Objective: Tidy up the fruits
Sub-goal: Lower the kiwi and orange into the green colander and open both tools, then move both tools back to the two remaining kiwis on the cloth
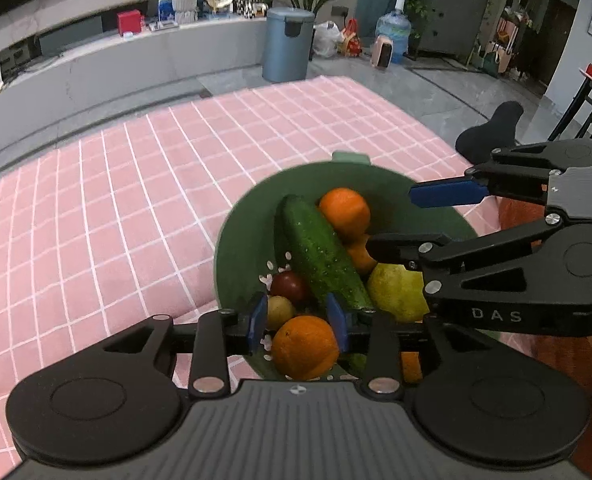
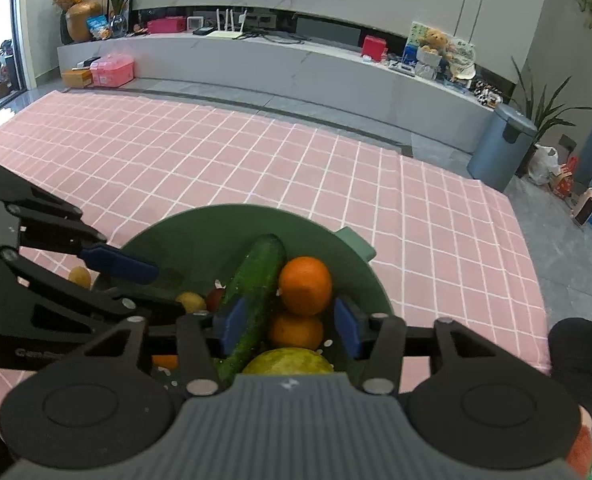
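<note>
1. The fruit lies heaped in a green bowl (image 1: 236,240) on the worktop, which wears a pink checked cloth (image 1: 116,200).
2. My left jaws (image 1: 297,322) tilt down into the near side of that bowl. They stand partly open around an orange (image 1: 304,346); I can see the blue pads close on either side of it, but I cannot tell whether they press on it.
3. My right jaws (image 2: 290,326) also tilt down into the bowl, coming in from the bowl's right edge as my left camera sees it. They stand partly open and hold nothing. Between them, lower down, lie the end of a cucumber (image 2: 256,300) and a small orange (image 2: 296,330).
4. In my left camera the right jaws cross above the fruit, one blue pad over the far rim, the other finger over the middle of the heap.
5. The bowl's contents: the cucumber lies slantwise across the centre; a larger orange (image 2: 304,285) rests beside it towards the far rim; a yellow-green pear (image 1: 395,292) sits at the near right; a dark red fruit (image 1: 290,286) and a small yellow fruit (image 1: 278,311) sit left of the cucumber.
6. White specks lie scattered among the fruit.
7. One small yellow fruit (image 2: 80,277) lies on the cloth just outside the bowl.
8. A dark sleeve (image 2: 575,364) shows at the right.
</note>
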### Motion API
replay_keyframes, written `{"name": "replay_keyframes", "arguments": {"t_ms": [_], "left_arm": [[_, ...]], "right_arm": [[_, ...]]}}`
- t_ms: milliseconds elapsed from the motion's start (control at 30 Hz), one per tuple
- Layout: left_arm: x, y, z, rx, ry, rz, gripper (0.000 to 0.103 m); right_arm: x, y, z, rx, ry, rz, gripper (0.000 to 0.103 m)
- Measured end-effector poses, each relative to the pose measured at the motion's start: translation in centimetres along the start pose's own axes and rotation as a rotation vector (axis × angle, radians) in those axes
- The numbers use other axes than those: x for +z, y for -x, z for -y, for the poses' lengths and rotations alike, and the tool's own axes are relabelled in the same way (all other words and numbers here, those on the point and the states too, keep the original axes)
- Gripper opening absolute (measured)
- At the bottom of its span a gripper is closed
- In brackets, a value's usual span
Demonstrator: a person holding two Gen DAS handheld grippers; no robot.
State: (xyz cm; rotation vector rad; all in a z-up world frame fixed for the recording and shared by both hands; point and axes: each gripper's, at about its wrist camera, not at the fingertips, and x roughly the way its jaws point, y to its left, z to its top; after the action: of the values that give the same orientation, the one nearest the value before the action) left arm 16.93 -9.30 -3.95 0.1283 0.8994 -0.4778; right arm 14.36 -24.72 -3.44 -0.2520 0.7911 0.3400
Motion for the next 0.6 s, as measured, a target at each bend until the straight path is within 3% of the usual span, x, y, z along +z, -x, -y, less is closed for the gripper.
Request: {"name": "replay_keyframes", "arguments": {"t_ms": [200,400,600], "left_arm": [[-0.3,3.1,0.2,0.021,-0.017,0.051,0.045],[-1.4,5.8,-0.5,0.044,-0.013,0.082,0.046],[-3.0,8.1,-2.1,0.064,0.011,0.089,0.046]], "right_arm": [[-0.2,2.1,-0.6,-0.03,-0.022,0.04,0.062],[-0.4,4.0,-2.1,-0.009,-0.02,0.083,0.063],[-0.1,5.2,-5.4,0.047,0.067,0.119,0.063]]}}
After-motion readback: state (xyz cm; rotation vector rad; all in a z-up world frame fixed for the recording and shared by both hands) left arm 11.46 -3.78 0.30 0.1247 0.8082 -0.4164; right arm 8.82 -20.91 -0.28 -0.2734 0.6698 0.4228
